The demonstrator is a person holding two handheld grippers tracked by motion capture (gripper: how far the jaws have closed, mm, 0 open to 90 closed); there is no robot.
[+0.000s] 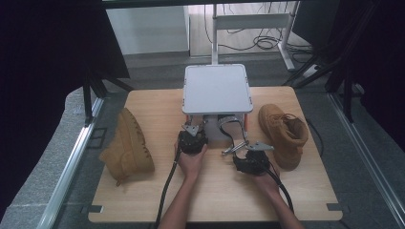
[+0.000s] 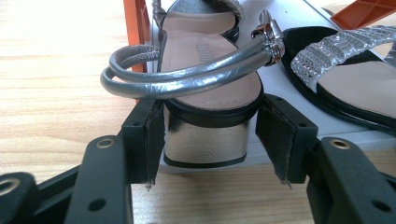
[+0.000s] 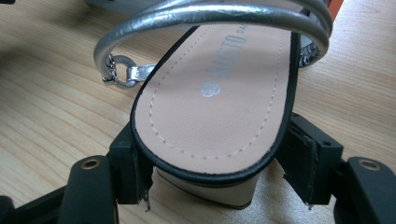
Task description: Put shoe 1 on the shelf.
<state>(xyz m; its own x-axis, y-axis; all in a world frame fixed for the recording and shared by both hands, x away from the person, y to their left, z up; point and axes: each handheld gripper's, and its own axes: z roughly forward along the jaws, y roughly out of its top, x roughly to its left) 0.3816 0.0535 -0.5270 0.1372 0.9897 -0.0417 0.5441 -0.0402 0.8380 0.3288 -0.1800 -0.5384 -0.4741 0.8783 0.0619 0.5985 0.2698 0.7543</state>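
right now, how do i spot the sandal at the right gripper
On the wooden table, look in front of the grey shelf in the middle. The silver-strapped sandal lies on bare wood, heel between the jaws of the right gripper, while its twin sits tucked under the shelf.

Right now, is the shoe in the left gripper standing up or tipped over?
Standing up: the silver sandal sits flat on its block heel.

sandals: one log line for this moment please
left gripper | open, jaws flank silver sandal heel | right gripper | jaws beside second sandal heel, grip unclear
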